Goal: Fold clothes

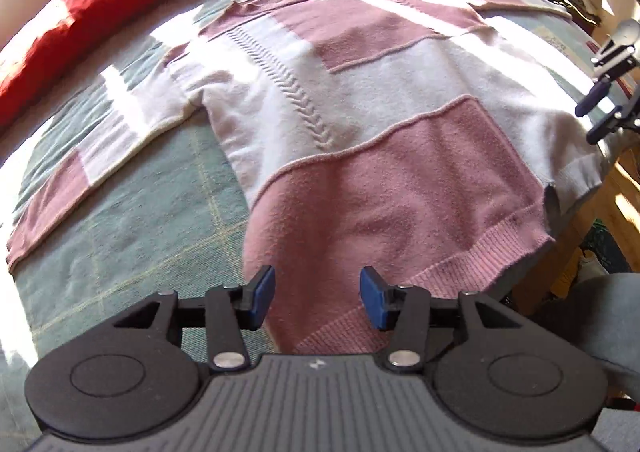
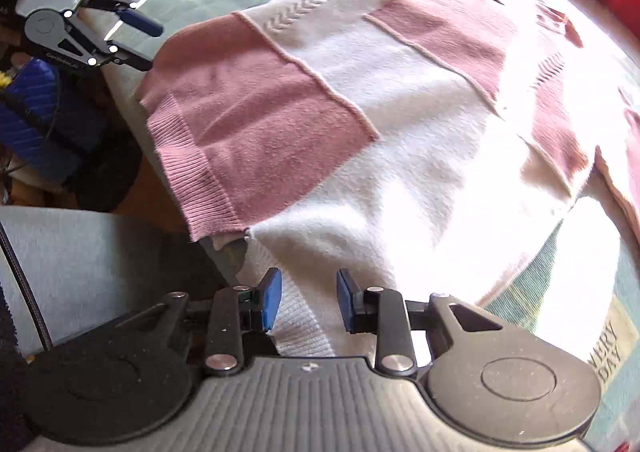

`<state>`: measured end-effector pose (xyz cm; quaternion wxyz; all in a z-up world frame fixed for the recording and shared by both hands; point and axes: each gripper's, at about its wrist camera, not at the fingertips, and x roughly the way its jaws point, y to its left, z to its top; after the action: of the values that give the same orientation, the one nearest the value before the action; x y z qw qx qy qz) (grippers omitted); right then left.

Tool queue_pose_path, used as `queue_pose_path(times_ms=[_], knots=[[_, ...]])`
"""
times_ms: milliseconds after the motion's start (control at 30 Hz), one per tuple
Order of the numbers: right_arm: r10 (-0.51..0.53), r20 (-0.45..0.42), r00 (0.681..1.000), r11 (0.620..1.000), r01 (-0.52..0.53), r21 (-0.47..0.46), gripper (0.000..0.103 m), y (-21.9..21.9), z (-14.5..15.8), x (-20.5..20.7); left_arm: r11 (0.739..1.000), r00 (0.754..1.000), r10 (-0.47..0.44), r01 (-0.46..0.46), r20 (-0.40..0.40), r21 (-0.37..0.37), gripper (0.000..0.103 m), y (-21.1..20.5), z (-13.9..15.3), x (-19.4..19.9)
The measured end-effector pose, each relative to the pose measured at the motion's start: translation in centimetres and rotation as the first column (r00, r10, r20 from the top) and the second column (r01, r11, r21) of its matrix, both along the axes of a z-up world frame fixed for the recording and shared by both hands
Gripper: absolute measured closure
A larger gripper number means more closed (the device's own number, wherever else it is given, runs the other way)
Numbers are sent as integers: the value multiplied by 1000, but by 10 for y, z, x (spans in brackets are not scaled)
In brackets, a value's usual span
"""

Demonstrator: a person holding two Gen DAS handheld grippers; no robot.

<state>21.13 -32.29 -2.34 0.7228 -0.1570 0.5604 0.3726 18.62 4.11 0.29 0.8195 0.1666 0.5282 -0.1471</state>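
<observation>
"ERY DAY" on bedspread (image 2: 576, 316)

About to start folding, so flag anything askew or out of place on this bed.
The sweater lies flat, but its ribbed hem hangs off the bed's edge, and the pink and white hem sections end unevenly with a small gap. Both grippers are open above the hem, gripping nothing.

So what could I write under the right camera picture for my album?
Open right tongs hover over the white hem of a pink-and-white sweater spread on a bed.
</observation>
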Motion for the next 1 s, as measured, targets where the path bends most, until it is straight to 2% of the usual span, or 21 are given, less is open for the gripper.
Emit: queue_pose_path(times_ms=[67,133,200,333,400,433,467,500,533,567,667,733,833,933,967,1000], knots=[[-162,-20,987,987,162,-7,57,-28,-5,-6,992,992,127,-127,4,-9,53,22,-9,8],[-324,-62,944,946,325,7,56,-53,-21,-5,966,969,242,-245,-38,-81,53,43,-24,12],[-450,-114,886,890,455,26,56,-72,-40,-7,943,950,294,-307,-107,-128,52,54,-37,14],[-579,-219,785,793,605,70,56,-83,-77,-4,935,941,294,-319,-166,-157,51,53,-56,13],[-595,-233,769,777,625,78,56,-85,-81,-2,932,938,291,-322,-187,-166,51,51,-63,12],[-597,-236,766,775,628,77,57,-86,-81,-1,931,937,290,-324,-197,-170,53,50,-67,12],[-599,-239,764,774,629,71,63,-86,-81,0,930,936,286,-323,-206,-174,56,50,-67,13],[-597,-244,764,776,627,67,80,-86,-80,2,930,935,283,-322,-215,-177,78,50,-67,14],[-586,-251,770,784,618,66,89,-86,-77,2,930,934,279,-321,-225,-181,92,50,-66,14],[-575,-259,776,791,608,66,90,-87,-75,2,934,935,265,-309,-236,-179,99,49,-65,15],[-529,-276,802,827,560,44,91,-87,-63,5,945,939,230,-278,-254,-171,99,47,-54,11],[-497,-261,828,858,513,-7,91,-86,-57,6,958,935,200,-250,-292,-144,99,47,-53,6],[-443,-258,858,896,429,-112,91,-85,-55,7,977,929,187,-209,-320,-36,95,52,-55,0],[-407,-255,877,913,379,-152,85,-83,-47,8,965,938,234,-255,-256,-53,93,64,-27,12],[-414,-245,877,910,395,-126,81,-81,-38,12,963,948,235,-257,-215,-81,85,64,-15,19],[-421,-234,876,907,410,-100,75,-79,-30,15,959,957,236,-257,-166,-122,71,64,-3,31]])
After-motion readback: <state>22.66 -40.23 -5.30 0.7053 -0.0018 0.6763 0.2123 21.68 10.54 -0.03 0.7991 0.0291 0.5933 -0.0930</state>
